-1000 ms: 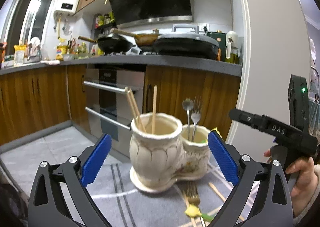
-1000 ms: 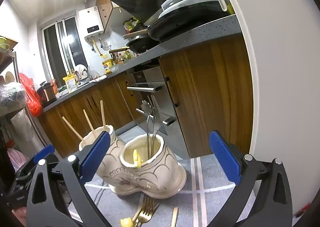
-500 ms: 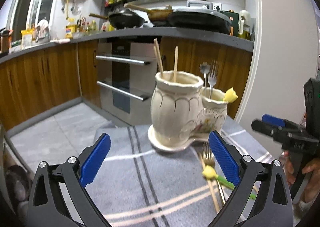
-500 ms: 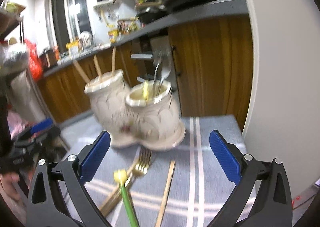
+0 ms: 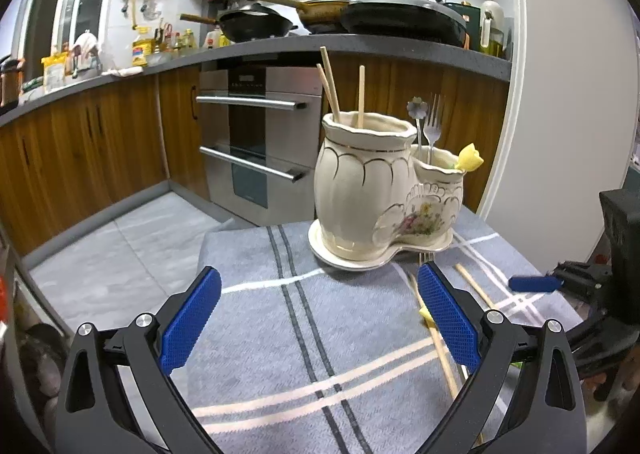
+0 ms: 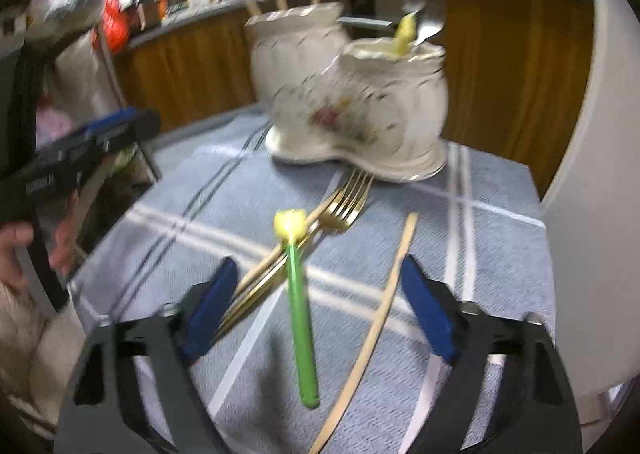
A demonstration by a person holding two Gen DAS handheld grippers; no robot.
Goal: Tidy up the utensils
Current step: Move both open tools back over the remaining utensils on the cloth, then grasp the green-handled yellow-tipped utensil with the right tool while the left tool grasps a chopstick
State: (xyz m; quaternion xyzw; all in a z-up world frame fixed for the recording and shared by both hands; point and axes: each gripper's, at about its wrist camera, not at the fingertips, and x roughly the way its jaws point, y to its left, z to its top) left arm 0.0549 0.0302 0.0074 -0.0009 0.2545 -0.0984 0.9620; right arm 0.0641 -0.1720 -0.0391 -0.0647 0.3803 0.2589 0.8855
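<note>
Near the table's front edge | right gripper spread, empty, over green-handled utensil, fork, chopstick | left gripper spread, empty | holder at far edge | step: choosing pickup; next likely: lower, close on green handle.

Left claw and right claw both gape wide, empty.

Each hand-held gripper is matte black plastic: the left hand-held gripper and right hand-held gripper carry blue textured pads and silver screws. White lettering marks one body; a bare-skinned hand grips it.
</note>
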